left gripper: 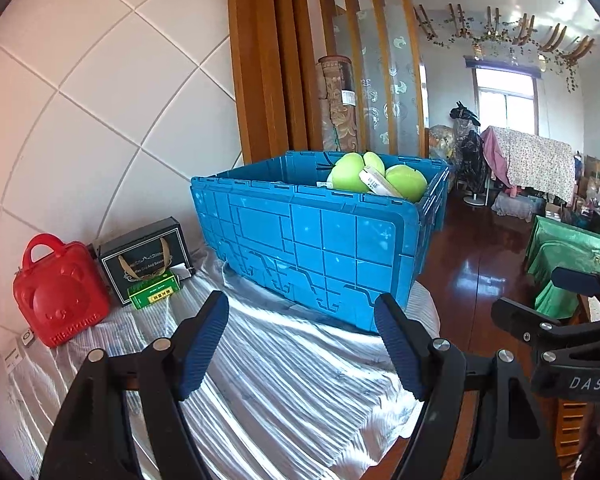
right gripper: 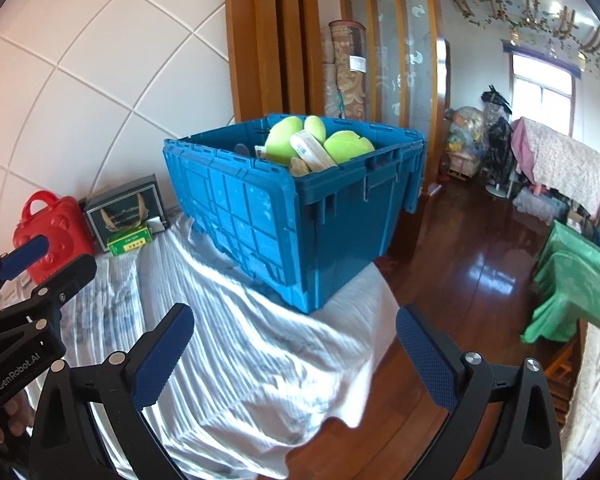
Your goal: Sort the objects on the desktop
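Okay, left wrist view first.
Left gripper (left gripper: 302, 344): fingers wide apart, nothing between them, hovering over the striped cloth (left gripper: 284, 364) on the surface.
Blue crate (left gripper: 320, 236): sits on the cloth straight ahead, at the surface's far end; green plush toys (left gripper: 380, 178) and a tagged item piled inside, poking above the rim.
Red bear case (left gripper: 60, 292): far left by the tiled wall, upright, handle on top.
Black gift bag (left gripper: 144, 260): just right of the case, rope handle hanging down its front.
Green box (left gripper: 154, 292): small carton, touching the bag's front.
Right gripper, this view: only its outer side shows at the right edge.

Now right wrist view.
Right gripper (right gripper: 294, 354): fingers spread wide, empty, over the cloth's near right corner where it hangs off the edge.
Crate: ahead and slightly left, corner toward camera.
Unsorted items: same three, grouped at far left, well apart from this gripper.
Left gripper, this view: side-on at the left edge, fingers apart, a hand below it.

Handling, judged:
Green box: light, stiff cardboard; pinch across its narrow sides, easiest first pick.
Red case: hard, glossy, likely slippery; take the handle.
Gift bag: thin card, crushable; hold by the rope or top edge.
Closest arm: left.
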Available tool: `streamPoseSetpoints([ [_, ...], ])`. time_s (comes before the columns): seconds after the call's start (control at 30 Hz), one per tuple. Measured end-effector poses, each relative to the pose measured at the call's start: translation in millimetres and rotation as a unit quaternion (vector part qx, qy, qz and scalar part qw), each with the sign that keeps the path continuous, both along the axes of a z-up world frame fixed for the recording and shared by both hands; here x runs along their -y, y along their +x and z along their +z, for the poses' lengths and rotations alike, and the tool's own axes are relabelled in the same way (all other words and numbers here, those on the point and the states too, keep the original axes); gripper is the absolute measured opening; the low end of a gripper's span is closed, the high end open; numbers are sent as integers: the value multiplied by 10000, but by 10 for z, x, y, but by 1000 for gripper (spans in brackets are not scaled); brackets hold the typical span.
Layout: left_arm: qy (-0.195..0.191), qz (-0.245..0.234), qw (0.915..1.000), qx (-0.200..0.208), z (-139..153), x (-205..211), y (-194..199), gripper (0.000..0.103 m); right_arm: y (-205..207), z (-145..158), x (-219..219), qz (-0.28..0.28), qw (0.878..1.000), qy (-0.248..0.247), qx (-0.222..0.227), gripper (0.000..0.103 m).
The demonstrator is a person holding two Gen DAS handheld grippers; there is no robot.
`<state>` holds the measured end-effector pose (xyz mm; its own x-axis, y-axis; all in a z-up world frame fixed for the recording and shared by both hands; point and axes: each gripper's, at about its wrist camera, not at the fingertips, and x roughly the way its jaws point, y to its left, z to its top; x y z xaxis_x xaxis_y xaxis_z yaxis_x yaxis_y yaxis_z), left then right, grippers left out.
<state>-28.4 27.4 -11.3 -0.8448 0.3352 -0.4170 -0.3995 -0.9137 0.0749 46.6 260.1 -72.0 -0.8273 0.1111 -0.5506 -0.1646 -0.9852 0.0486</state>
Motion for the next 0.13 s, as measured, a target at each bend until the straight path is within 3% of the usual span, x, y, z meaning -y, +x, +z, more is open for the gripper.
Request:
streamPoseSetpoints([
  [0.13,38,167,9999,-14,18,38,-29,75,8,28,-3,1,10000,-6,-42,103],
])
